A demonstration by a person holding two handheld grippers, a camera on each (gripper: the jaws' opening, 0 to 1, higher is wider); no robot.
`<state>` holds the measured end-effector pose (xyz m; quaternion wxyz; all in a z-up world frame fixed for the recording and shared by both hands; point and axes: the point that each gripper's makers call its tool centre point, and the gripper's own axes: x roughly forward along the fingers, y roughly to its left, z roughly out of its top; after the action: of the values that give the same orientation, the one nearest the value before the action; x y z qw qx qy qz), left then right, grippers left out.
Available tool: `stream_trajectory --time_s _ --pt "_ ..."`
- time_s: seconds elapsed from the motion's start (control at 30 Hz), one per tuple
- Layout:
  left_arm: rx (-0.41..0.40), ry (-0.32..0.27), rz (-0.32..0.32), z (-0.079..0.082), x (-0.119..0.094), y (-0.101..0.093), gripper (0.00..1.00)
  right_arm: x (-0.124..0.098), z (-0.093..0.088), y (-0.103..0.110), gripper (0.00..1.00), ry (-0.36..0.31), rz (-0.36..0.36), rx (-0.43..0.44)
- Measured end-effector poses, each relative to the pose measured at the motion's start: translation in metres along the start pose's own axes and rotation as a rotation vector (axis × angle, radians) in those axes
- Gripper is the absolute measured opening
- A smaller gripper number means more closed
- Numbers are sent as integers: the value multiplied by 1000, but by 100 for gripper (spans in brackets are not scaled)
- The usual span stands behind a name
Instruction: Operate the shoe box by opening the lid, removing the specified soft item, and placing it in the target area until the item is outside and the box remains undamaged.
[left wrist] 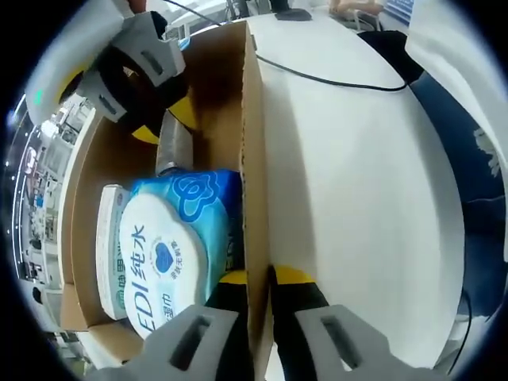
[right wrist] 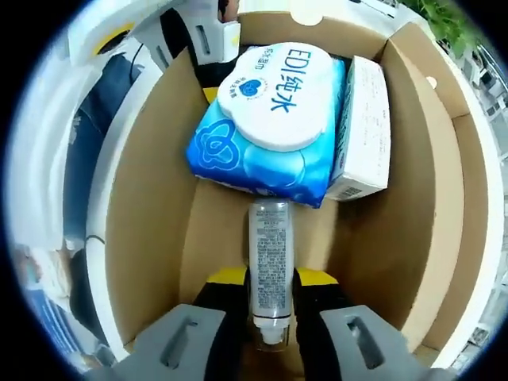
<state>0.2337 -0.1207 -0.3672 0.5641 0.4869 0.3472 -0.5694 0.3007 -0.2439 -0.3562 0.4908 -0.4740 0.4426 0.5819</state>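
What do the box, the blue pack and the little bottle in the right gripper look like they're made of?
Box: brown corrugated cardboard, matte; the cut wall edge shows in the left gripper view.
Blue pack: soft glossy plastic film that creases, with what looks like a rigid white plastic flip lid.
Bottle: clear, probably plastic, with a printed label, between the right gripper's jaws.

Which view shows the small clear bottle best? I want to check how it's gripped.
The right gripper view: the bottle lies full length on the box floor, its capped end between the right gripper jaws, below the blue wipes pack. The left gripper view shows a grey stretch of it, the wipes hiding the rest.
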Motion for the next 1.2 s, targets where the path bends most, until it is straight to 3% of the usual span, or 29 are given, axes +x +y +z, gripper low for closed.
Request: stream_trajectory --time_s 0.53,1.2 --pt "7 -1 6 1 0 0 2 -25 7 -4 19 -29 -54 105" --pt "13 -4 1 1 1 0 2 -27 13 3 19 -79 -90 206"
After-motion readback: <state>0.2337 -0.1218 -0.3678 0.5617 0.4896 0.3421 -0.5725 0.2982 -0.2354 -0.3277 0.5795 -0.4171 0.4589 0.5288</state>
